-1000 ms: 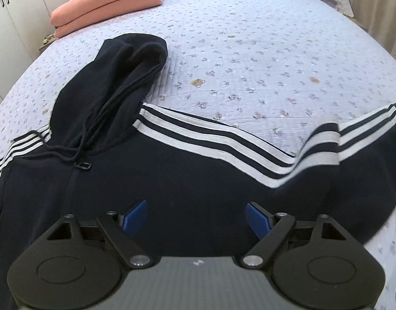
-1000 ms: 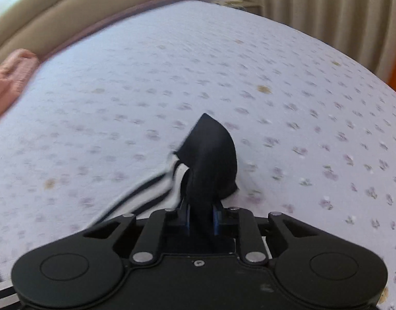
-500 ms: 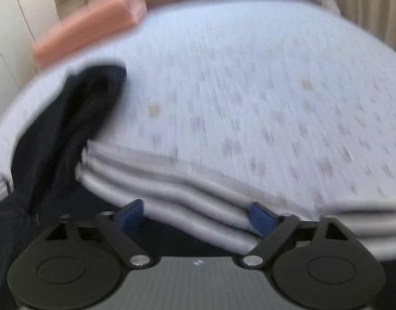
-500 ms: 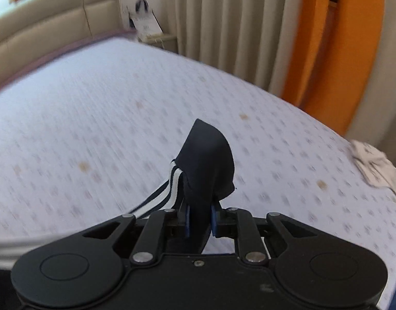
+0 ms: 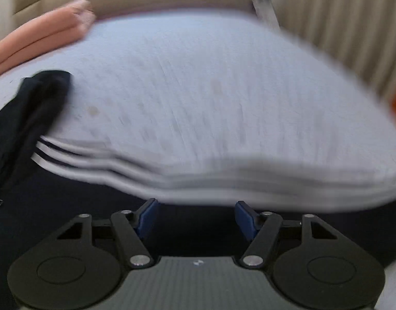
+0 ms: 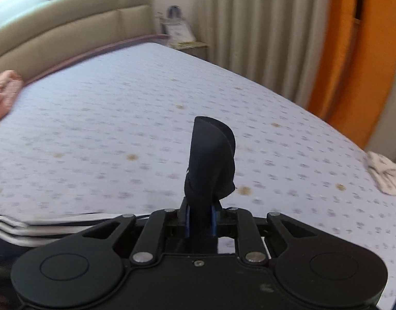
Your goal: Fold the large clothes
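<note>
One dark hoodie with three white stripes lies across the near part of the bed, hood at the left, striped sleeve running out right along the near edge. Left gripper hangs low over the dark body fabric, jaws closing, blue pads apart and not pressing cloth; left view heavily blurred. Right gripper is clenched on the sleeve cuff, which sticks up between the pads; the striped sleeve trails off left. One folded pink stack sits at the far left by the beige headboard. One small pale cloth lies at the right edge of the bed. Bed middle and far side are bare patterned sheet. Right edge is bordered by beige curtains and orange curtains; one nightstand with a bag stands in the far corner.
</note>
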